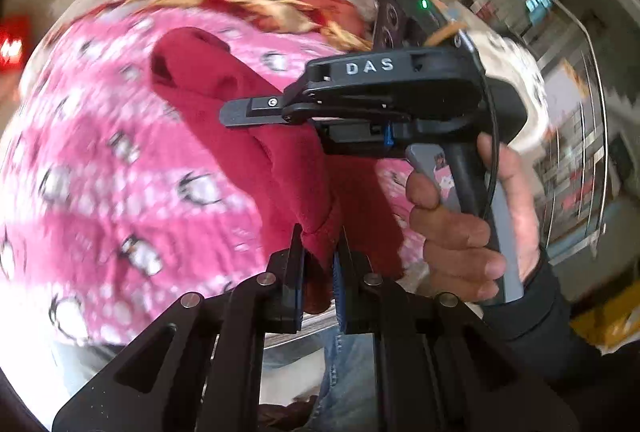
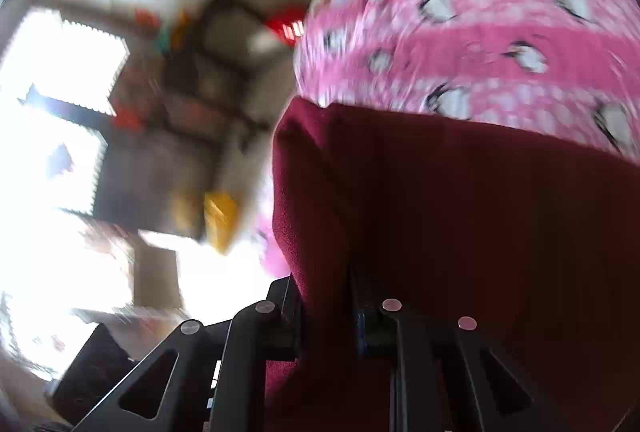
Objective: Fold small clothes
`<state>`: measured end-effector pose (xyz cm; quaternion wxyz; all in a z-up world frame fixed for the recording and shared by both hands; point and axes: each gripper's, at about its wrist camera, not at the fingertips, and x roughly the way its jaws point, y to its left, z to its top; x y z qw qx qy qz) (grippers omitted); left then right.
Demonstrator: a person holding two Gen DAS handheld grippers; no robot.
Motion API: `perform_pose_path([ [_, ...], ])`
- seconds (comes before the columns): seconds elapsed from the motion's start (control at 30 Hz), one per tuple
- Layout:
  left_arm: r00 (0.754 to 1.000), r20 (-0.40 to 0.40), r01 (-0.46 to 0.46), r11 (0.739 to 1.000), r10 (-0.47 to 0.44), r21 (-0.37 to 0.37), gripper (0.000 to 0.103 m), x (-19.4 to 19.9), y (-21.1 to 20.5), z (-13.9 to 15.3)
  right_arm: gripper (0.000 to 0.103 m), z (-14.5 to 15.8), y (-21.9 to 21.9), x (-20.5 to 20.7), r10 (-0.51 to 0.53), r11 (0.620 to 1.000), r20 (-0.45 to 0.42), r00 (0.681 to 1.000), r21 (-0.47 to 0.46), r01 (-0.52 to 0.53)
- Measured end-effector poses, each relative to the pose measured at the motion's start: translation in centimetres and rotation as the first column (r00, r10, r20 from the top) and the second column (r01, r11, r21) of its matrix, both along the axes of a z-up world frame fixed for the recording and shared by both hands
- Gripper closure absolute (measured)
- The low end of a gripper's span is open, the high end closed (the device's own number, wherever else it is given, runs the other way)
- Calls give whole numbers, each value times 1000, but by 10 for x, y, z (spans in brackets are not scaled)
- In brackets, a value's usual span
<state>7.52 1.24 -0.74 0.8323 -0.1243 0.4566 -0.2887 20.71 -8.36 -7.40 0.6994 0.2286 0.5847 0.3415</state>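
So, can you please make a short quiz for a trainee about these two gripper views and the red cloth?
1. True or false: the left gripper is shut on the dark red garment.
2. What lies under the garment?
A. a pink penguin-print blanket
B. a bare wooden table
C. a green towel
3. Fill in: in the left wrist view, the right gripper is held by a ____.

Key: 1 true; 2 A; 3 hand.
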Motion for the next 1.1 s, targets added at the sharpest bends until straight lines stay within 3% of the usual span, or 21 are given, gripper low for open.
perform_pose_path([
  [0.17, 990, 28, 134, 988, -137, 74, 93, -5, -55, 10, 85, 11, -81, -23, -194, 959, 10, 981, 215, 187],
  [0.37, 961, -6, 274, 948, -277, 161, 93, -3, -129, -16, 86, -8, -164, -49, -360, 875, -36, 932, 334, 351],
  [0.5, 946, -63, 325, 927, -319, 188, 93, 6, -161, -49, 86, -34, -210, -65, -432, 826, -94, 897, 358, 436],
  [0.67, 940, -206, 315, 923, -271, 223, 91, 22, -175, -100, 86, -78, -261, -83, -476, 772, -216, 852, 362, 523],
  [0.73, 910, -318, 331, 928, -267, 168, 91, 24, -169, -113, 86, -105, -263, -82, -482, 773, -260, 837, 323, 545],
  [0.8, 893, -353, 338, 933, -278, 121, 90, 21, -157, -110, 85, -116, -267, -84, -475, 781, -283, 834, 301, 547],
  [0.83, 896, -344, 339, 933, -281, 120, 84, 18, -149, -103, 85, -120, -269, -84, -478, 775, -295, 827, 302, 555],
  [0.9, 919, -300, 305, 943, -255, 133, 65, 17, -126, -88, 75, -112, -276, -88, -485, 770, -287, 826, 308, 559],
  [0.93, 933, -281, 272, 952, -226, 140, 48, 19, -117, -85, 65, -100, -279, -91, -494, 778, -257, 830, 295, 554],
  [0.97, 948, -260, 225, 963, -182, 150, 40, 22, -106, -81, 41, -91, -279, -93, -504, 784, -224, 834, 285, 551],
  [1.0, 964, -235, 163, 975, -125, 151, 40, 29, -92, -78, 26, -80, -279, -97, -509, 789, -188, 840, 287, 543],
  [1.1, 971, -237, 58, 980, -11, 188, 40, 52, -75, -80, 26, -52, -272, -111, -512, 830, -79, 855, 210, 517],
])
